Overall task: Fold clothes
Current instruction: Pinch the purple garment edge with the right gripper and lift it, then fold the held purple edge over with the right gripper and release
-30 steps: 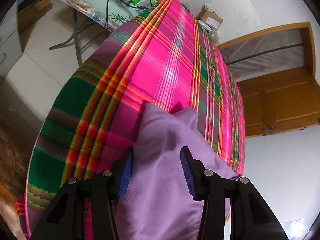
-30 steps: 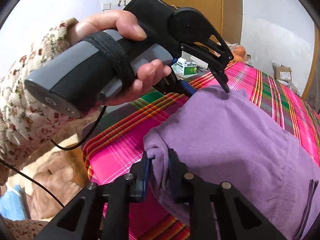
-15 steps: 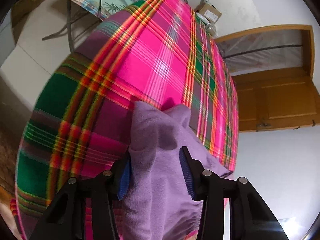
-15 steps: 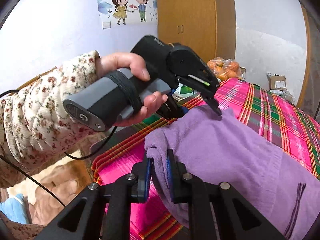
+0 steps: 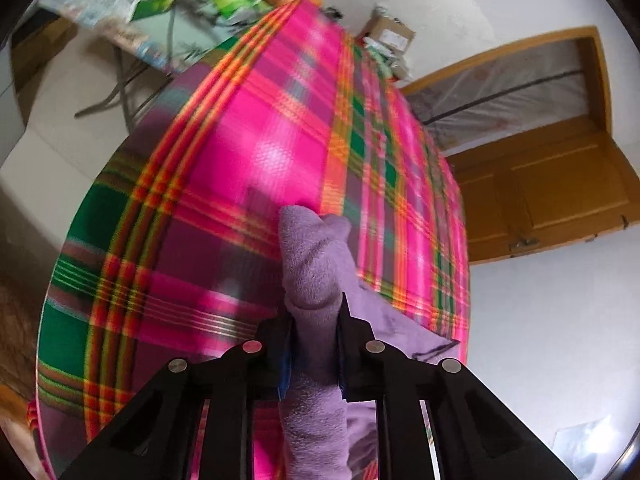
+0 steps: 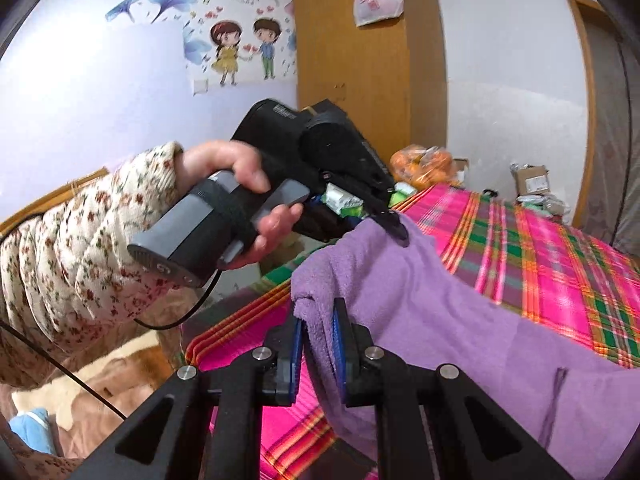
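Observation:
A purple fleece garment [image 6: 460, 320] lies on a bed covered with a pink, green and orange plaid sheet [image 5: 256, 168]. In the left wrist view my left gripper [image 5: 314, 320] is closing, and its pads press a bunched fold of the purple garment [image 5: 312, 264] that stands up between them. In the right wrist view my right gripper [image 6: 318, 332] is shut on another corner of the same garment. The left gripper [image 6: 394, 228], held by a hand in a flowered sleeve, shows there pinching the garment's far edge, lifted off the sheet.
A folding table [image 5: 136, 40] with green and white boxes and a bag of oranges [image 6: 422, 166] stands beyond the bed's far end. A wooden wardrobe [image 6: 368, 80] is behind it, a wooden door [image 5: 560, 184] at the right. A brown blanket [image 6: 100, 380] lies beside the bed.
My left gripper has gone from wide apart to pinched on a fold of the purple garment. Both grippers have risen, lifting the garment's edge off the sheet.

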